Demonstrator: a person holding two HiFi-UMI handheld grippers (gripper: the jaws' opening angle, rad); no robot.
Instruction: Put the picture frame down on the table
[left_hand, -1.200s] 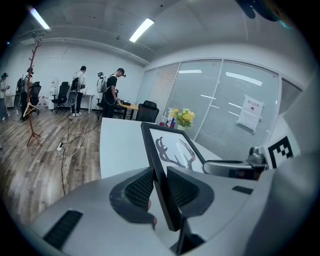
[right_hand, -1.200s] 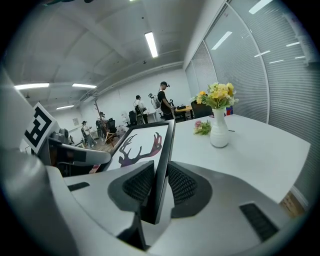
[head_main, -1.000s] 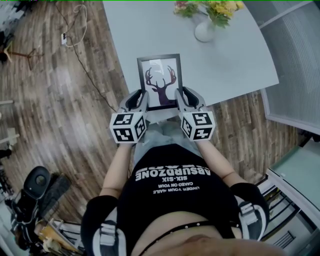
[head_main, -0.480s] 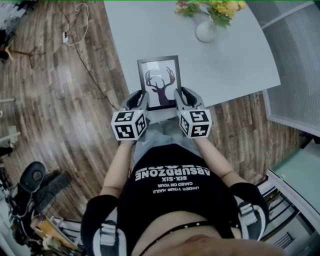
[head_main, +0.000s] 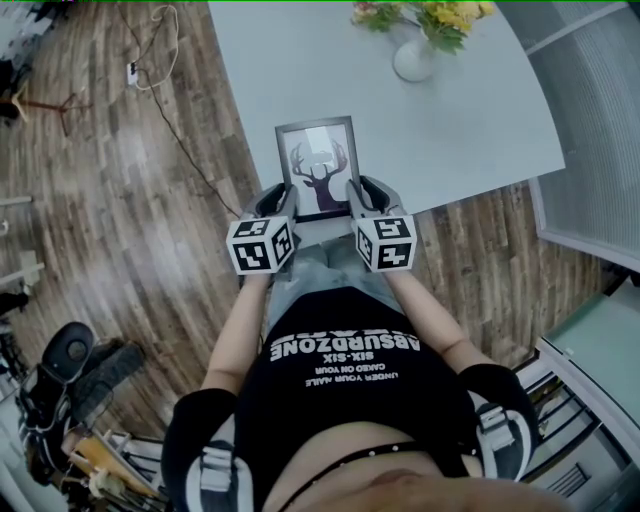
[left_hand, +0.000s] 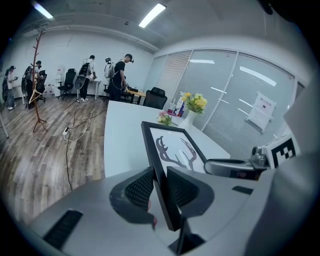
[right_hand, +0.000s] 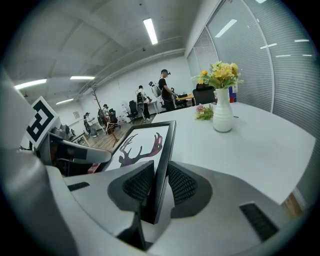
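**Grippers and frame nudged forward**

Both cubes sit slightly farther forward than 1 s ago. My left gripper (head_main: 283, 205) is clamped on the picture frame's (head_main: 320, 165) left edge and my right gripper (head_main: 365, 200) on its right edge. The frame is over the table's (head_main: 470, 120) near edge, and I cannot tell whether it touches.

Person's black shirt (head_main: 345, 375), printed "ABSURDZONE", "SIX-SIX" beneath, upside down

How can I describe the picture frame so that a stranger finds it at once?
Start at the large pale table. At its near edge, the left hand-held gripper and right hand-held gripper clamp a black picture frame. Unlike the white vase of yellow flowers behind, it is flat and shows a dark deer's head.
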